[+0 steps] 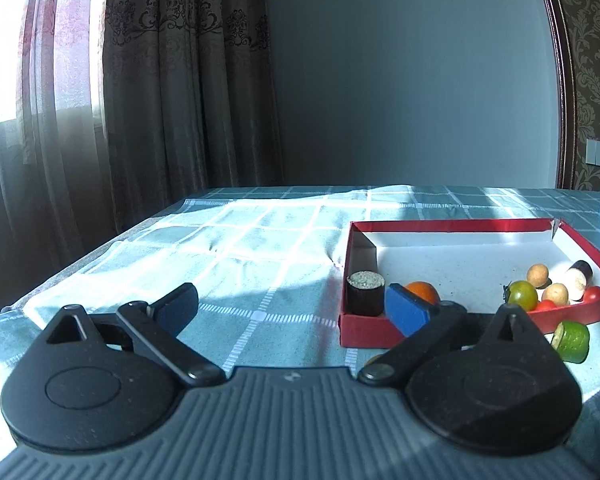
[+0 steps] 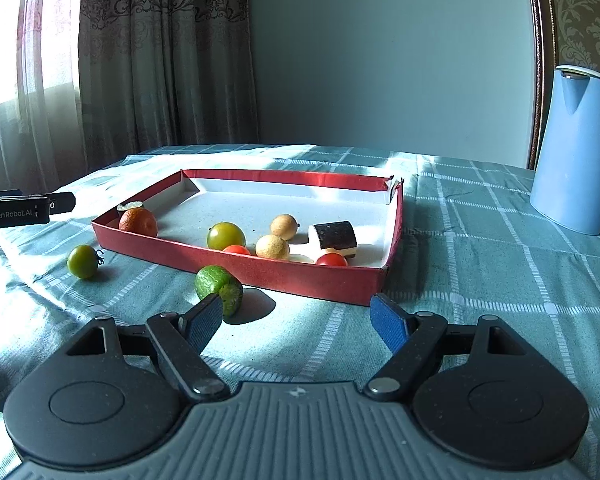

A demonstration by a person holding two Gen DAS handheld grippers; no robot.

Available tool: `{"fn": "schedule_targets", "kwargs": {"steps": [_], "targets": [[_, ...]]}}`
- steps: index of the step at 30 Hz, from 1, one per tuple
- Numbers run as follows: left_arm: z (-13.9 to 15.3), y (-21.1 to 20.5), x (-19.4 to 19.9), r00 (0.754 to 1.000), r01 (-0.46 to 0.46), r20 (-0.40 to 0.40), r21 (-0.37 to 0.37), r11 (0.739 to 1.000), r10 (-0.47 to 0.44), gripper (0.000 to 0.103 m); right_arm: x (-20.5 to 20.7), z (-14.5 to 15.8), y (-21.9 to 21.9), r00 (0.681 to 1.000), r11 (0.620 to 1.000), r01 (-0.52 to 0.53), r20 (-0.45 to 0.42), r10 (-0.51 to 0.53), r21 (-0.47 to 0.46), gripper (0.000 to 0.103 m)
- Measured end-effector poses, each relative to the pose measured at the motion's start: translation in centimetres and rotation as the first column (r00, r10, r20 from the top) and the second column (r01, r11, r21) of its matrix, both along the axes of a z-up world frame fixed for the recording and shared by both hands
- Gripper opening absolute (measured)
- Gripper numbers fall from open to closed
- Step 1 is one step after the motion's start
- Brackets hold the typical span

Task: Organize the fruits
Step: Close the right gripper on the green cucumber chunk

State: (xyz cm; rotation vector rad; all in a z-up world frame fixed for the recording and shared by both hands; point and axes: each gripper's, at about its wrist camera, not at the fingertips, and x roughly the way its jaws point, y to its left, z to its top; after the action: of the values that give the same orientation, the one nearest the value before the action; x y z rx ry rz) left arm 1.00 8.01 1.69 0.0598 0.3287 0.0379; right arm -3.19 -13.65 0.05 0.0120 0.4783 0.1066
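Note:
A red cardboard tray point(image 2: 260, 270) with a white floor lies on the checked cloth; it also shows in the left wrist view point(image 1: 364, 330). In it are an orange point(image 2: 138, 221), a green tomato point(image 2: 226, 236), two tan round fruits point(image 2: 272, 247), red cherry tomatoes point(image 2: 331, 259) and dark eggplant pieces point(image 2: 336, 236). Outside it lie a cut green cucumber piece point(image 2: 218, 290) and a green tomato point(image 2: 83, 261). My right gripper point(image 2: 296, 322) is open and empty, its left finger just in front of the cucumber piece. My left gripper point(image 1: 292, 306) is open and empty at the tray's near left corner.
A blue kettle point(image 2: 572, 152) stands at the right back of the table. Curtains and a window are at the left, a plain wall behind. The left gripper's body point(image 2: 20, 208) shows at the left edge of the right wrist view.

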Motion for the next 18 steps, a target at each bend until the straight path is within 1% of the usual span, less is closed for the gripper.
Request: {"fn": "schedule_targets", "kwargs": {"steps": [2,6,10,13,14,16,17,18], "targets": [[-0.5,0.9,0.1,1.000,-0.017,-0.008,-0.016,1.000,0.017,0.100,0.4,0.2,0.8,1.000,1.000,-0.018,0.006,0.018,-0.019,0.081],[-0.7,2.3,0.3,0.999,-0.035,-0.017,-0.082,0.996,0.034,0.103,1.6,0.3,2.3,0.998,0.997,-0.066,0.001,0.066,-0.028,0.081],[-0.8,2.5,0.2,0.999,-0.035,-0.022,-0.100,0.994,0.033,0.103,3.3,-0.2,3.6,0.994,0.994,-0.102,-0.043,0.100,-0.037,0.081],[-0.8,2.4,0.4,0.999,-0.034,-0.026,-0.093,0.995,0.031,0.103,4.0,-0.3,4.3,0.993,0.992,-0.109,-0.060,0.105,-0.061,0.079],[-0.8,2.3,0.4,0.999,-0.033,-0.027,-0.089,0.995,0.031,0.103,4.2,-0.4,4.4,0.992,0.992,-0.110,-0.065,0.106,-0.061,0.077],[-0.8,2.1,0.5,0.999,-0.035,-0.028,-0.078,0.996,0.032,0.103,4.9,-0.5,4.5,0.990,0.992,-0.117,-0.089,0.113,-0.051,0.064],[-0.8,2.0,0.5,0.999,-0.034,-0.029,-0.074,0.997,0.032,0.103,5.2,-0.7,4.6,0.987,0.991,-0.122,-0.108,0.116,-0.049,0.053],[-0.8,1.9,0.5,0.999,-0.034,-0.029,-0.070,0.997,0.032,0.103,5.4,-0.8,4.6,0.986,0.991,-0.124,-0.121,0.117,-0.049,0.052]]}}
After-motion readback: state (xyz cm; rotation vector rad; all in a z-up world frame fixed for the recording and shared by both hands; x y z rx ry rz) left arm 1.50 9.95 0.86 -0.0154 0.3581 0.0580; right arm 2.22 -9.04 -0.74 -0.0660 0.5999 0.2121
